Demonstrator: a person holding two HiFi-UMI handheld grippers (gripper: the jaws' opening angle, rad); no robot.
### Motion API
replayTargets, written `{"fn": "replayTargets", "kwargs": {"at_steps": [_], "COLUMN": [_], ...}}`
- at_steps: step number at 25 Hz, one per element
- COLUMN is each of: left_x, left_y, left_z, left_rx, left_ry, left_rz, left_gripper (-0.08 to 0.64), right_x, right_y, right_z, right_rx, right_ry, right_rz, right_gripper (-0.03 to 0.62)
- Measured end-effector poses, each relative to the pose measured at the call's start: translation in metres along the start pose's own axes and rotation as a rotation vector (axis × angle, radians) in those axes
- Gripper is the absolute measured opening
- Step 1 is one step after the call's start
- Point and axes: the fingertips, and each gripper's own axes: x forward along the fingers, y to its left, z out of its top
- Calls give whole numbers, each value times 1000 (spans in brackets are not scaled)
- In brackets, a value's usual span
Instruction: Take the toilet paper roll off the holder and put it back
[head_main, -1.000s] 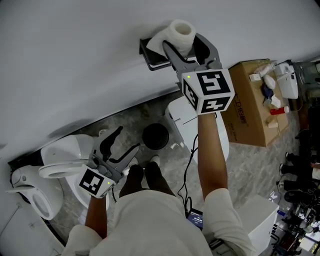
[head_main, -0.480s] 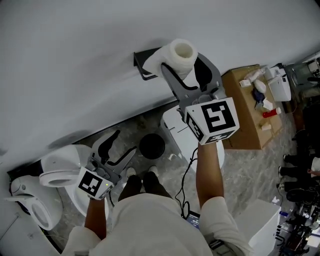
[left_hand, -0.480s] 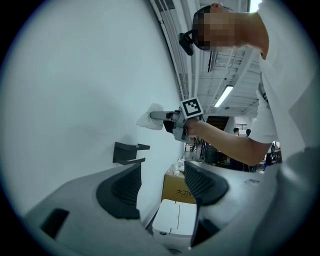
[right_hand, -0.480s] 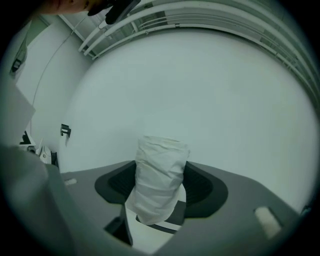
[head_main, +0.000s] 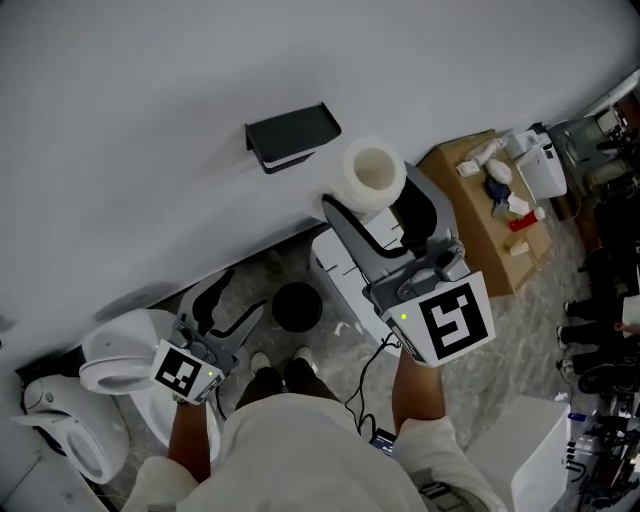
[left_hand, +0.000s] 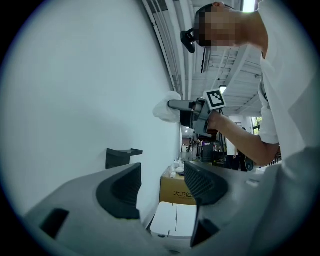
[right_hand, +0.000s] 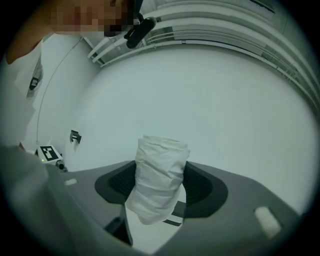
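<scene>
Left gripper (head_main: 238, 297): jaws apart, nothing between them, 7 o'clock in head view
Right gripper (head_main: 374, 197): clamped on toilet paper roll (head_main: 373, 172)
Toilet paper roll: off the holder (head_main: 292, 135), near its 4 o'clock
Holder: black, mounted on white wall (head_main: 150, 90)

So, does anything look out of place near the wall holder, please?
Yes: the wall holder is bare; the toilet paper roll is clamped in the right gripper, its outer sheet loose and crumpled.
</scene>
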Motion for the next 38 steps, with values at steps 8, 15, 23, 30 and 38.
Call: {"fn": "replayTargets", "kwargs": {"at_steps": [8,15,23,30,38], "left_x": [2,3,-1,4,11], "left_y": [-19,-28,-30,-31,-23], "left_z": [2,2,0,-2,-20], "left_rx": [11,19,16,8,-27], "left_ry": [9,15,17,15,41], "left_rz": [-27,-31,-21,-25,-28], "left_gripper": [255,255,255,255,255], "right_x": [-59,-84,-84,-83,-57], "right_y": [23,26,28,23,8], "right_z": [-5,-24,-21,-26,-41], "right_rx": [31,71,65,74,82], "right_ry": [18,65,50,56,63], "right_rz": [0,-10,-2,-8,-8], "right_gripper": [291,291,292,292,291]}}
